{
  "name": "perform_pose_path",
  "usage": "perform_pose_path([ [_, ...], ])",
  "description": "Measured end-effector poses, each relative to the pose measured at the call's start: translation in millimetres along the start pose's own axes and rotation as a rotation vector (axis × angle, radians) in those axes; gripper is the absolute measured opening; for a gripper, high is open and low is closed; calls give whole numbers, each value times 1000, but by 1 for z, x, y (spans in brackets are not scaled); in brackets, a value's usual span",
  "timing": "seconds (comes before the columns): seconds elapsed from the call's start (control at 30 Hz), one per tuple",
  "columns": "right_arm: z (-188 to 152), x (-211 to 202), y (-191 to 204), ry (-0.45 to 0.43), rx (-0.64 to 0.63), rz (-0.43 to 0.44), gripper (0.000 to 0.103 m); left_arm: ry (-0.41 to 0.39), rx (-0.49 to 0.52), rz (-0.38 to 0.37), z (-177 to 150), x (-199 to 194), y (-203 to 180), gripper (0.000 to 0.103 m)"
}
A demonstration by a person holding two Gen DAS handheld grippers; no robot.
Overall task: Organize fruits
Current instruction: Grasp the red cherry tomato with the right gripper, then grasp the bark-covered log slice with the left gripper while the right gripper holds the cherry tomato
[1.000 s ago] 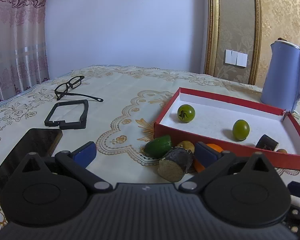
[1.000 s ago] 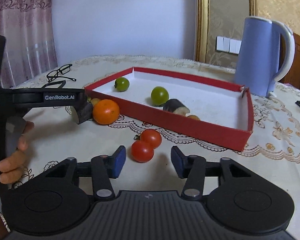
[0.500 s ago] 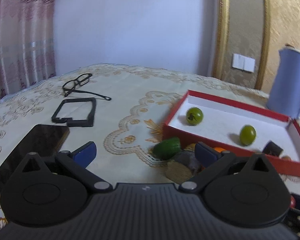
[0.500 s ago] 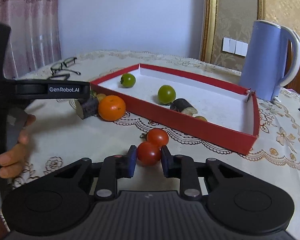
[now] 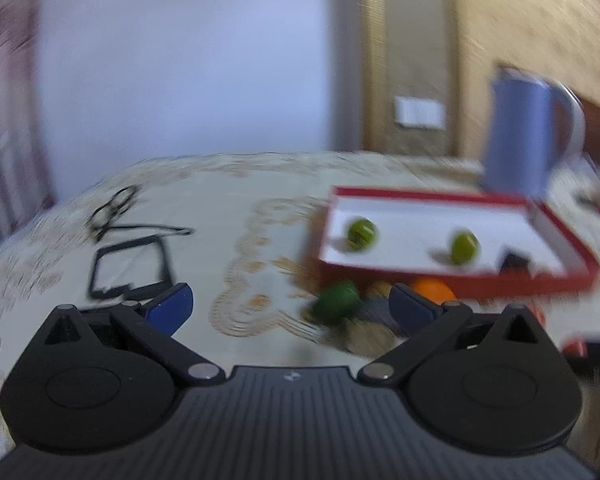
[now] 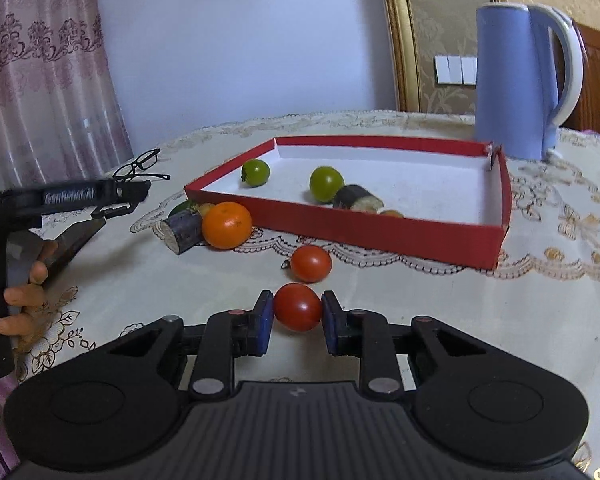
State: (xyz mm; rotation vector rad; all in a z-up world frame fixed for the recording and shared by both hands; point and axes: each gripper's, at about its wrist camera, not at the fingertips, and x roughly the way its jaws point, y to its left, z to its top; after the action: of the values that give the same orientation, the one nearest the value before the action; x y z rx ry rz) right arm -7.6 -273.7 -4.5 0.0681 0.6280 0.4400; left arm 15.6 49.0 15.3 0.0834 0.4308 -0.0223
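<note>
Left tongs [image 5: 290,306]: spread wide, holding nothing, over the counter [image 5: 228,248]; view blurred.
Loose fruit: orange [image 6: 227,225] and second tomato [image 6: 311,263] lie outside the red box [image 6: 380,228].
Right tongs [image 6: 296,312]: closed on a red tomato [image 6: 298,307], pads touching both sides, low over the counter.
Step advice: lift clear of the box wall, squeeze gently, release inside beside the green tomatoes [image 6: 326,183].
Writing: none legible; the lettering on the left tool is smeared.

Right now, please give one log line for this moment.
right tongs: shut on tomato | left tongs: open, empty | box: two green fruits | orange: outside
</note>
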Motion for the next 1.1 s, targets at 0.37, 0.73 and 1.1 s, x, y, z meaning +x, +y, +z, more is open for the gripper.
perform_pose_path([
  [0.37, -2, 0, 2, 7, -1, 11, 25, 41, 195, -33, -7, 22, -42, 92],
  [0.73, -2, 0, 1, 8, 7, 18, 25, 153, 116, -151, -10, 41, -34, 33],
  [1.1, -3, -2, 1, -4, 5, 9, 25, 108, 80, -110, -3, 24, -28, 32],
])
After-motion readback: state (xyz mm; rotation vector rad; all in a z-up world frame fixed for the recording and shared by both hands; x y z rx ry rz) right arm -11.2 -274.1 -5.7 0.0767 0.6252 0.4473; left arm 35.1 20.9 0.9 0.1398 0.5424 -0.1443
